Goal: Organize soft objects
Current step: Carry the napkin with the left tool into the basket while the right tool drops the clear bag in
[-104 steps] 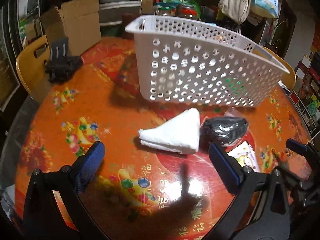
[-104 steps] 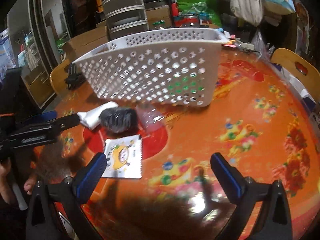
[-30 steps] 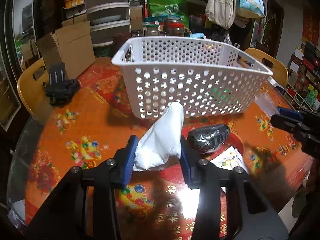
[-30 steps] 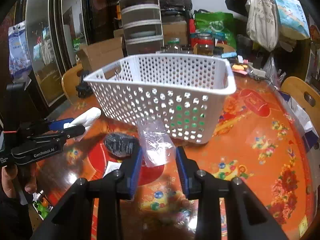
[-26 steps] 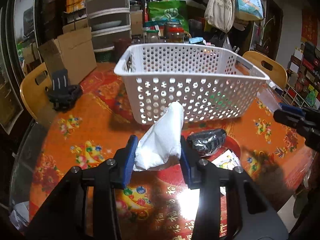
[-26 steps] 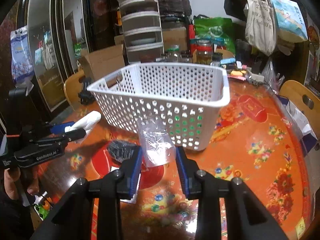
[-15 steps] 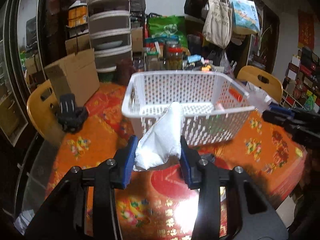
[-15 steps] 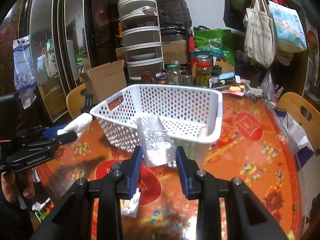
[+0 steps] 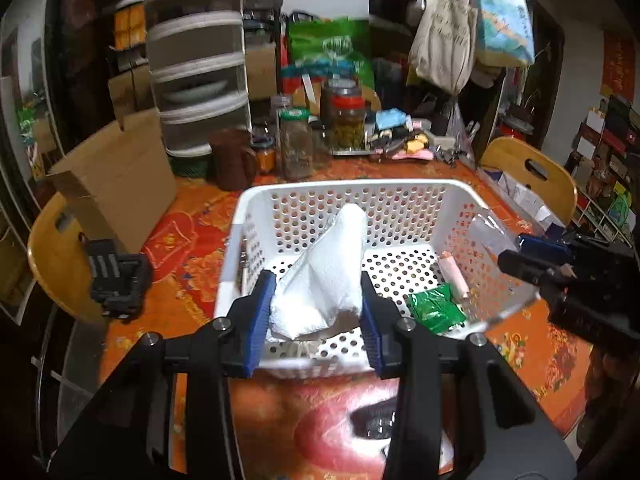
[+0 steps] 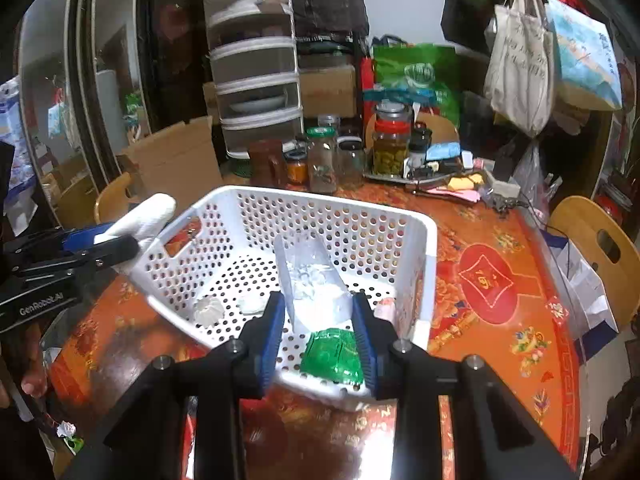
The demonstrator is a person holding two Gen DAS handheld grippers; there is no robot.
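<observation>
— Gripping what, left gripper (image 9: 316, 312)?
— Clamped on folded white paper towel (image 9: 320, 280), raised over white perforated plastic basket (image 9: 400, 188) on orange patterned table (image 9: 188, 280).
— And right gripper (image 10: 319, 334)?
— Pinching clear crinkled plastic bag (image 10: 310, 280) above same basket, over green foil packet (image 10: 332, 356) inside.

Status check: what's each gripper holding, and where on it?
Left gripper: folded white cloth, pinched at its wide lower end. Right gripper: clear plastic bag, pinched at its lower end.
</observation>
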